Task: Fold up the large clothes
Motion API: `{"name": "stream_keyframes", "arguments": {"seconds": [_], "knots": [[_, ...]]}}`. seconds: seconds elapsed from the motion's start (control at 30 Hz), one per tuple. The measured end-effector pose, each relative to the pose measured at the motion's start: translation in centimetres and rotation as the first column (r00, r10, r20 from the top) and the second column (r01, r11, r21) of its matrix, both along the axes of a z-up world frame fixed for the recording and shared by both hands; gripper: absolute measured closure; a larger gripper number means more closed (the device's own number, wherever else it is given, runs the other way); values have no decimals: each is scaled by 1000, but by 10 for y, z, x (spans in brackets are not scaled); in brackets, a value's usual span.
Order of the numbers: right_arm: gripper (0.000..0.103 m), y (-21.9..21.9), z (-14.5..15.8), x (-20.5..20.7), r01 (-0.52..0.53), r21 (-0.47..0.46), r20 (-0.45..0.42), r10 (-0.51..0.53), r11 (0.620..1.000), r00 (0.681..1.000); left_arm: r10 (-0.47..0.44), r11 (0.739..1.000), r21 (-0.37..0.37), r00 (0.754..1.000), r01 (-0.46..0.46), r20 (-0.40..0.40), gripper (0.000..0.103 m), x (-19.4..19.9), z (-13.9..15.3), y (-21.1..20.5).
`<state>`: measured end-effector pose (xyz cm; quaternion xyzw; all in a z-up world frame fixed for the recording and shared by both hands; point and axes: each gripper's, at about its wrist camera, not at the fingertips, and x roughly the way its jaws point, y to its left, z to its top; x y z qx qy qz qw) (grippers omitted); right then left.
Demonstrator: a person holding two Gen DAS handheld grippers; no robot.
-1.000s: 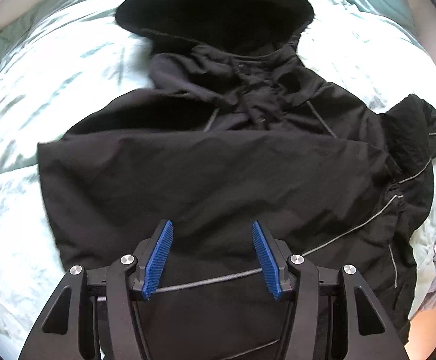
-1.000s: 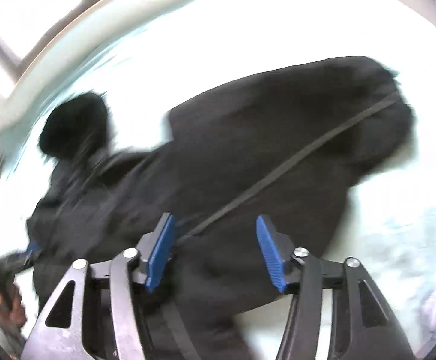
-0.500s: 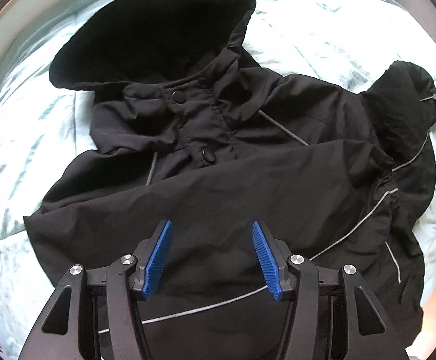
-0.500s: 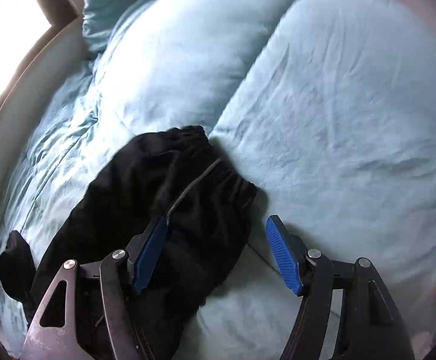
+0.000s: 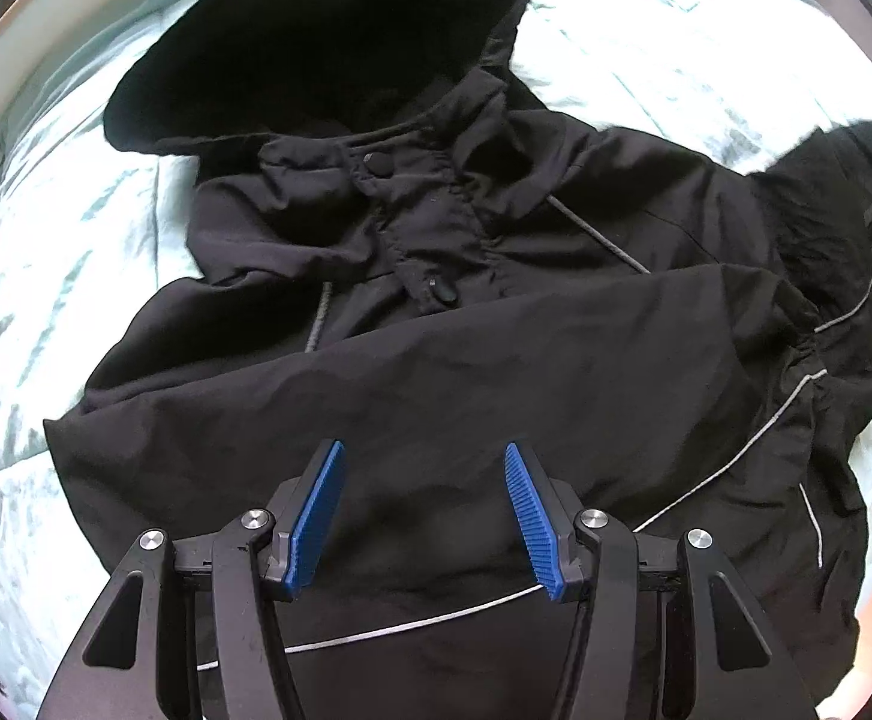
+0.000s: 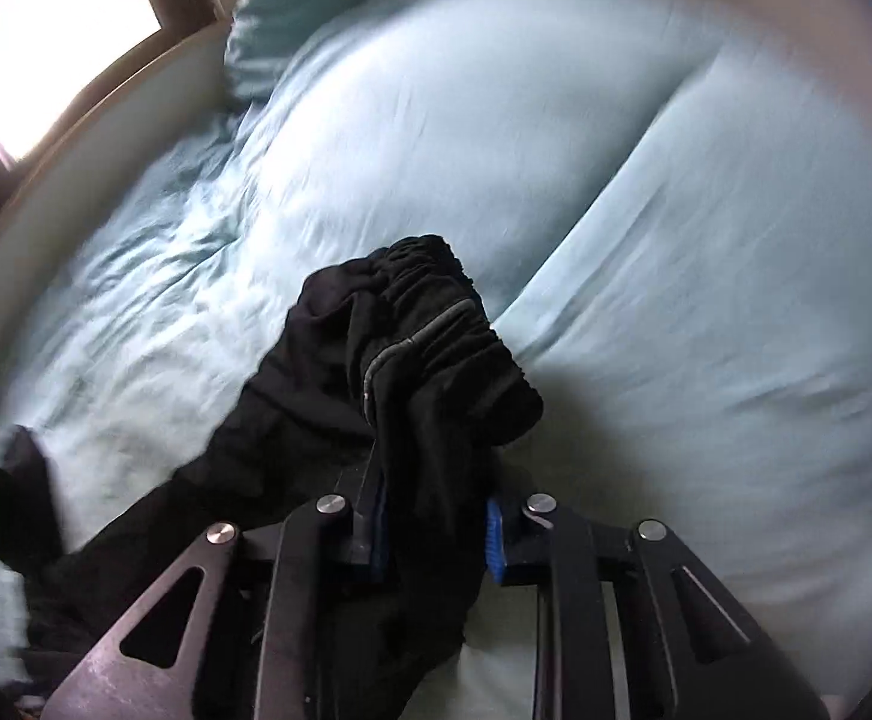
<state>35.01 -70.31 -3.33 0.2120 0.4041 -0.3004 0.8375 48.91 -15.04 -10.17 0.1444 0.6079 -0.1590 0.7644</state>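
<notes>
Now the right hand-held gripper (image 6: pixel 433 531), apart half a second ago, is clamping the jacket (image 5: pixel 472 372) cuff on the bed (image 6: pixel 646 192); the left hand-held gripper (image 5: pixel 424 510) is hovering apart above it.

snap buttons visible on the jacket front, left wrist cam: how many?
2. On the black jacket, one snap sits at the collar below the hood, another lower on the placket. More may be hidden under the folded-over sleeve.
</notes>
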Motion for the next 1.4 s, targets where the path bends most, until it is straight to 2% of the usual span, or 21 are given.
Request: {"name": "stream_keyframes", "arguments": {"seconds": [0.07,0.17,0.23,0.3,0.43,0.53,0.63,0.7,0.83,0.9,1.0,1.1,1.17,1.2,1.27,1.3,1.37,1.4], "knots": [[76,-2,16,-13,66,-87,-27,-69,994,997,21,1000,-3,1000,-21,-5,46,2,-2,7],[76,-23,7,-25,165,-149,-109,-182,975,977,55,998,-13,998,-55,-29,46,6,-10,15],[76,-42,-25,-28,181,-89,-177,-194,980,965,70,997,-13,997,-70,-39,46,6,-13,18],[77,-50,-47,-28,178,-44,-208,-183,983,961,73,997,2,997,-73,-37,46,4,-13,18],[79,-50,-43,-33,171,-6,-152,-170,985,974,65,998,10,998,-65,-18,46,-3,-5,17],[81,-31,-17,-45,85,31,-45,-83,996,995,58,998,7,998,-58,4,46,-8,5,11],[81,9,12,-46,-49,47,39,48,998,998,68,998,-16,997,-68,25,46,-15,14,18],[81,46,29,-40,-148,59,81,143,987,986,90,995,-34,996,-89,25,46,-20,18,27],[81,122,49,-20,-302,50,94,296,952,950,125,991,-60,992,-122,37,46,-32,26,47],[81,170,54,-5,-383,36,81,380,923,922,130,990,-65,990,-126,53,46,-43,32,60],[81,249,57,9,-500,29,69,497,866,865,132,991,-30,987,-130,88,46,-56,36,80],[81,330,59,18,-607,42,79,603,793,793,146,989,-1,981,-147,124,46,-69,41,97],[82,388,60,28,-695,48,86,690,718,719,167,986,-1,976,-168,142,46,-77,44,111],[82,418,59,34,-746,54,92,741,663,665,180,983,-5,973,-181,146,46,-80,44,117],[82,467,53,43,-814,71,100,808,577,581,219,976,-19,963,-219,154,46,-85,45,133],[82,487,50,48,-835,86,102,829,543,550,239,971,-30,959,-237,152,46,-88,44,141],[82,541,39,57,-885,109,94,882,452,462,274,962,-47,951,-270,143,46,-92,41,157],[82,560,34,57,-899,116,87,897,423,433,292,956,-55,946,-287,138,46,-95,39,165]]}}
